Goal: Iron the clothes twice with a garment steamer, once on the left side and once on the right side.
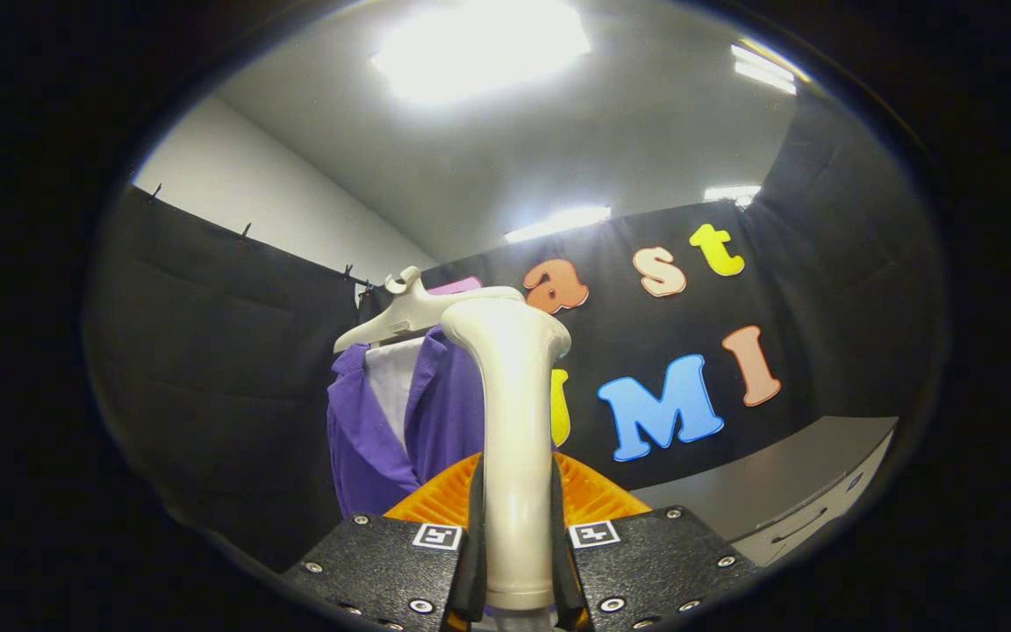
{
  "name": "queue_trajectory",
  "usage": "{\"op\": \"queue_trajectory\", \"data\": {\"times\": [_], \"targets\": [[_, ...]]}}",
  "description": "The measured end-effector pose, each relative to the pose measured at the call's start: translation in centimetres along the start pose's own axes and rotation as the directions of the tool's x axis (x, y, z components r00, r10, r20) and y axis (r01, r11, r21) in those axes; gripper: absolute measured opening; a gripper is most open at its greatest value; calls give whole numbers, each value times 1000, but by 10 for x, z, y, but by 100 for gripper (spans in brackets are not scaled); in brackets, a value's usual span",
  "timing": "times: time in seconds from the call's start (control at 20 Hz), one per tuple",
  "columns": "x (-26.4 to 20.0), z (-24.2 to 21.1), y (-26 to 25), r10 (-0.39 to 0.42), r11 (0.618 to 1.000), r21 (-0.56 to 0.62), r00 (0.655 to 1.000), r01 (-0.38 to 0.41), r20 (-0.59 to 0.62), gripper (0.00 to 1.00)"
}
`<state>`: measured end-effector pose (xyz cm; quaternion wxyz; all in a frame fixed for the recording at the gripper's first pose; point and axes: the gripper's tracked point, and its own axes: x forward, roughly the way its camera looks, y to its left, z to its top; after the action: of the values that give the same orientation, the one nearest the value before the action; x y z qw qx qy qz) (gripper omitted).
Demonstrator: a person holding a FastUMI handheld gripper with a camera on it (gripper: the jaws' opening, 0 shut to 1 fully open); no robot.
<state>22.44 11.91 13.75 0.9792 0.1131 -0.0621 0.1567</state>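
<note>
- The gripper (516,562) is clamped on the garment steamer (514,439), both fingers pressing its upright handle.
- The steamer's head flares just in front of a purple garment (365,430).
- The garment hangs far left on a white hanger (405,312) against the black cloth wall.
- A grey cabinet (786,500) stands to the right.

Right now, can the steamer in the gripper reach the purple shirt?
Probably yes. The gripper has both fingers pressed on the steamer, and the shirt hangs on its hanger just beyond, with nothing between them.
</note>
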Motion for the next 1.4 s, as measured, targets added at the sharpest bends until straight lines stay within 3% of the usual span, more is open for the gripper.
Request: {"op": "queue_trajectory", "data": {"times": [0.2, 0.5, 1.05, 1.4], "targets": [[3, -15, 20, 53, 998, -12, 998, -54, -35, 30], [29, -16, 16, 43, 998, -54, 999, -43, -13, 30], [121, -6, 34, 101, 993, 54, 993, -104, 56, 31], [128, -33, 25, 64, 990, -130, 995, -54, 76, 31]]}}
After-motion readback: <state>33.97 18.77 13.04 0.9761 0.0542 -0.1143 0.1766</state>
